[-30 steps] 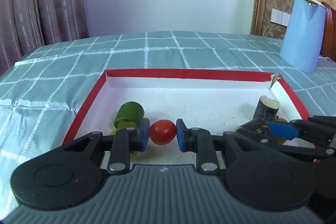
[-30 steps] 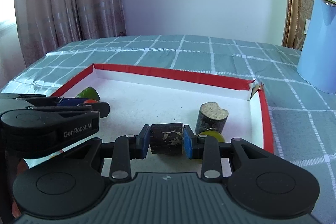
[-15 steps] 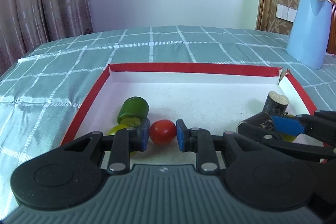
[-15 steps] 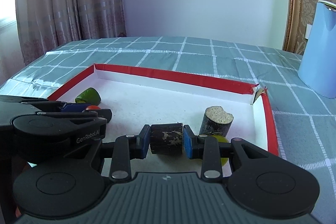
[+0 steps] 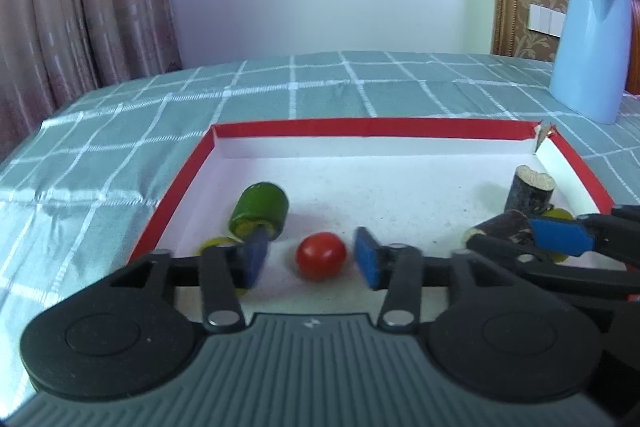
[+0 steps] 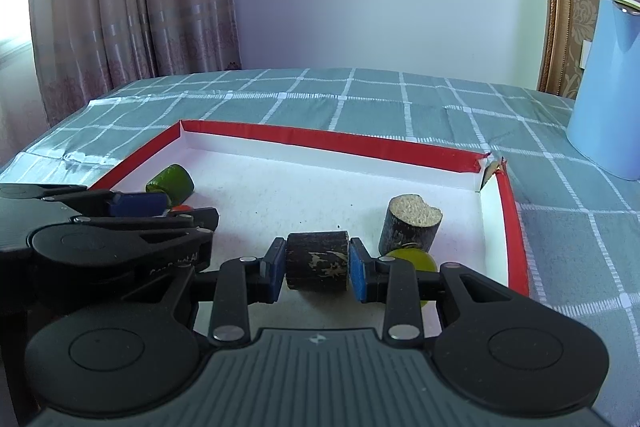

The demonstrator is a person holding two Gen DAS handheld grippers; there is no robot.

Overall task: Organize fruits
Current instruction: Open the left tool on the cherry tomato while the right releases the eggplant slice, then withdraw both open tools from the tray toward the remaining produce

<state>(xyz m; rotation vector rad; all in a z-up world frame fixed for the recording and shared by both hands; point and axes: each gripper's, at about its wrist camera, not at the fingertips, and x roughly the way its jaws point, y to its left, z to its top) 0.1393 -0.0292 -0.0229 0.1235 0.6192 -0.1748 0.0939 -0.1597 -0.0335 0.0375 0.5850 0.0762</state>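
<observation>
Your left gripper [image 5: 306, 257] has just been opening: its fingers [image 5: 366, 257] are spread, and the tomato [image 5: 321, 255] sits loose between them on the tray [image 5: 372, 133] floor. Your right gripper [image 6: 316, 264] pinches a dark log [image 6: 317, 261] just above the tray, beside a standing log [image 6: 412, 229].

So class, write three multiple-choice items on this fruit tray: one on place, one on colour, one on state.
1. Where does the tomato lie?
A. in the red-rimmed tray
B. on the cloth
C. beside the jug

2. What colour is the jug?
A. red
B. light blue
C. black

3. What is the right gripper doing?
A. open, empty
B. out of view
C. shut on the dark cylinder piece

Answers: 1 A, it rests on the tray's white floor between the left gripper's parted fingers. 2 B, its body shows pale blue. 3 C, both pads press its ends.
</observation>
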